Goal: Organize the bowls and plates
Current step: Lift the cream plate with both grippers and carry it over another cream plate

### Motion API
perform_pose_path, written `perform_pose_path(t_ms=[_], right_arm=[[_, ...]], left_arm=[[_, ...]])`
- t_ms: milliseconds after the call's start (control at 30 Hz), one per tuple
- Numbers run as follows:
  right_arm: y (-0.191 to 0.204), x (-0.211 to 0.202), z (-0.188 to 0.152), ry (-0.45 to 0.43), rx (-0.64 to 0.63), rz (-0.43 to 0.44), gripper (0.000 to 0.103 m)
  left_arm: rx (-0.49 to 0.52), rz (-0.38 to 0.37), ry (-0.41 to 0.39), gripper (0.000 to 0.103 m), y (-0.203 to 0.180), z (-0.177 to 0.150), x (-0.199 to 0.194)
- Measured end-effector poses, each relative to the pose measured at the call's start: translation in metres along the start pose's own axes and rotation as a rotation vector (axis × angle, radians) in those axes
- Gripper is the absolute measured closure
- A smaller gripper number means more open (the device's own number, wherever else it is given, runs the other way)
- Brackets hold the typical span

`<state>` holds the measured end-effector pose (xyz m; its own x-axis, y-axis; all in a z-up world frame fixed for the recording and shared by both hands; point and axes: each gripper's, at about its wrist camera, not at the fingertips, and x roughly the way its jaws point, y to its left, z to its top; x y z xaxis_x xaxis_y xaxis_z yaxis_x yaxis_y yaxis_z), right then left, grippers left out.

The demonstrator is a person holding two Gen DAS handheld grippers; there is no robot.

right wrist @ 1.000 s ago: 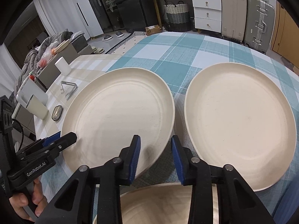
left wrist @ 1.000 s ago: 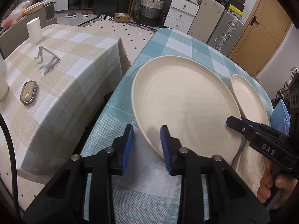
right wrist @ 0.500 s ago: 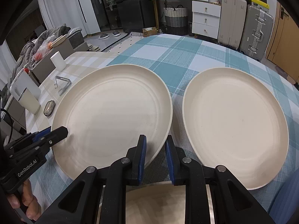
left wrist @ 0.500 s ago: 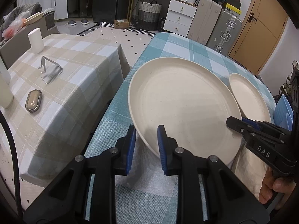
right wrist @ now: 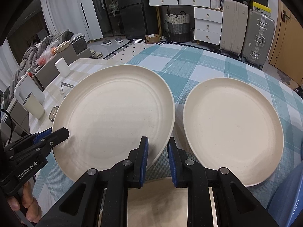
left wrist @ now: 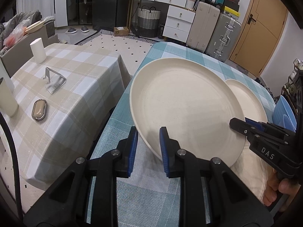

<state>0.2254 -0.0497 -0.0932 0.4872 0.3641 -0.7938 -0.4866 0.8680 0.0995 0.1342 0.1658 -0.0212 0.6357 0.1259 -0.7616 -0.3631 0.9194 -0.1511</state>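
A large cream plate [left wrist: 181, 106] is lifted off the teal checked table [left wrist: 151, 189] and tilted. My left gripper [left wrist: 147, 147] is shut on its near-left rim. My right gripper [right wrist: 156, 157] is shut on its near-right rim, and it also shows in the left wrist view [left wrist: 244, 126]. The same plate fills the left of the right wrist view [right wrist: 113, 117]. A second cream plate [right wrist: 233, 132] lies flat on the table to the right. A third cream dish [right wrist: 157, 198] lies just under my right gripper.
A beige checked table [left wrist: 66, 87] stands to the left with a white cup [left wrist: 37, 50], a metal stand [left wrist: 54, 80] and a small case [left wrist: 39, 110]. Blue dishes [left wrist: 284, 115] sit at the right. Drawers and suitcases stand behind.
Both grippers closed from open onto the large plate's rim. The plate has risen off the table and tilted, moving slightly toward the second plate.
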Motion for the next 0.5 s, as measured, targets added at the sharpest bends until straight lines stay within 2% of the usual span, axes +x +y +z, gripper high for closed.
perform_pose_path(t_ms=[500], right_arm=[[0.002,-0.048,-0.007,-0.055,0.011,-0.014,0.082]], left_arm=[[0.038,-0.028,-0.03,0.082,-0.021,-0.002,-0.043]])
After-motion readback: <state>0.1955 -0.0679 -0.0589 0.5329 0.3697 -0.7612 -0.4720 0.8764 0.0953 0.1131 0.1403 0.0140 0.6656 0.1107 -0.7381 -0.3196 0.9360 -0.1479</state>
